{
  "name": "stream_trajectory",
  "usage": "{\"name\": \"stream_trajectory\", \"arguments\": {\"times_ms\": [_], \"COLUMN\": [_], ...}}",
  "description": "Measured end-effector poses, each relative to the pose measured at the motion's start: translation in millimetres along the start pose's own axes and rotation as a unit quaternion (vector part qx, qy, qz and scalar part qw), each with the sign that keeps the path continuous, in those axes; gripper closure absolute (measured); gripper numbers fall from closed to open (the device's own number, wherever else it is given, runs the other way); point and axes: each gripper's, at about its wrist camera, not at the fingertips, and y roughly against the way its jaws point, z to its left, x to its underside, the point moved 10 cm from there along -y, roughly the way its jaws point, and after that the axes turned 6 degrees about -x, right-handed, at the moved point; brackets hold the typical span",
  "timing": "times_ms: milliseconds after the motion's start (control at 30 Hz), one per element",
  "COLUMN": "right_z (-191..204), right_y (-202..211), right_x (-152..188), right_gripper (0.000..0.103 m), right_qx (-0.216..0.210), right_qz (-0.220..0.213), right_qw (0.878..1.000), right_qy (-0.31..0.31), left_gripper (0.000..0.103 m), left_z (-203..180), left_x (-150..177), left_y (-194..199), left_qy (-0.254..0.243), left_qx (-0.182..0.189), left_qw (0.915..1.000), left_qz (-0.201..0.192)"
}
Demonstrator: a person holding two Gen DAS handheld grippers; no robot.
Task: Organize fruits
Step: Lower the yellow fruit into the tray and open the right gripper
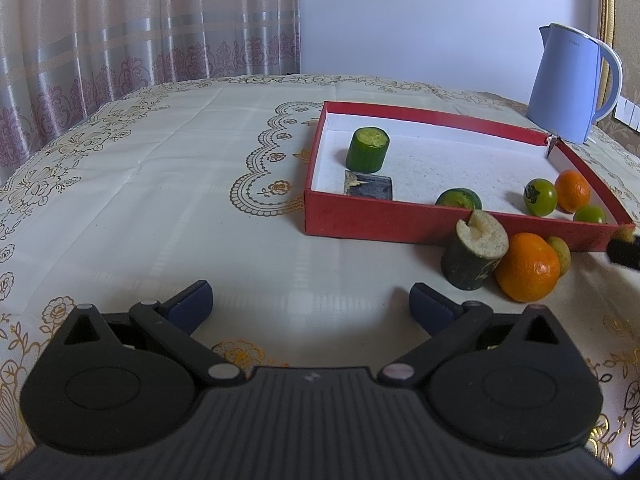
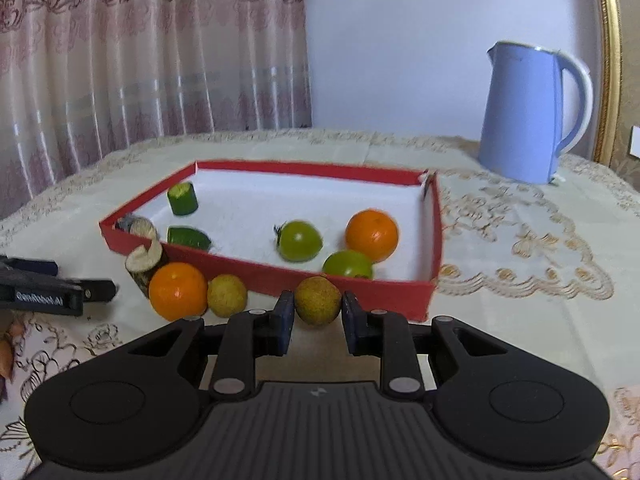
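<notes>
My right gripper is shut on a small yellow-brown round fruit, held just in front of the near wall of the red box. Inside the box lie an orange, two green tomatoes and cucumber pieces. Outside, against the box front, sit a second orange, another yellow-brown fruit and a dark cut stub. My left gripper stands open over bare cloth, left of that orange and stub.
A blue kettle stands at the back right of the table, behind the box. The cream tablecloth with gold pattern stretches wide to the left. Curtains hang behind the table. The left gripper's black body lies at the left in the right wrist view.
</notes>
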Motion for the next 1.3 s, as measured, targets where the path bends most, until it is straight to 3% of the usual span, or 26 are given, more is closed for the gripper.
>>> {"name": "stream_trajectory", "arguments": {"times_ms": [300, 400, 800, 1300], "right_z": [-6, -5, 13, 13], "right_y": [-9, -28, -58, -54], "right_x": [-33, -34, -31, -29], "right_gripper": [0.078, 0.078, 0.078, 0.077], "right_qx": [0.025, 0.038, 0.015, 0.014], "right_qz": [-0.029, -0.005, 0.038, 0.032], "right_qw": [0.999, 0.999, 0.999, 0.999], "right_qy": [0.008, 0.02, 0.028, 0.022], "left_gripper": [0.0, 0.0, 0.0, 0.0], "left_z": [0, 0, 0, 0], "left_x": [0, 0, 0, 0], "left_y": [0, 0, 0, 0], "left_qy": [0.0, 0.0, 0.0, -0.001], "left_qx": [0.0, 0.0, 0.0, -0.001], "left_qw": [1.0, 1.0, 1.0, 1.0], "left_qz": [0.0, 0.0, 0.0, 0.0]}}
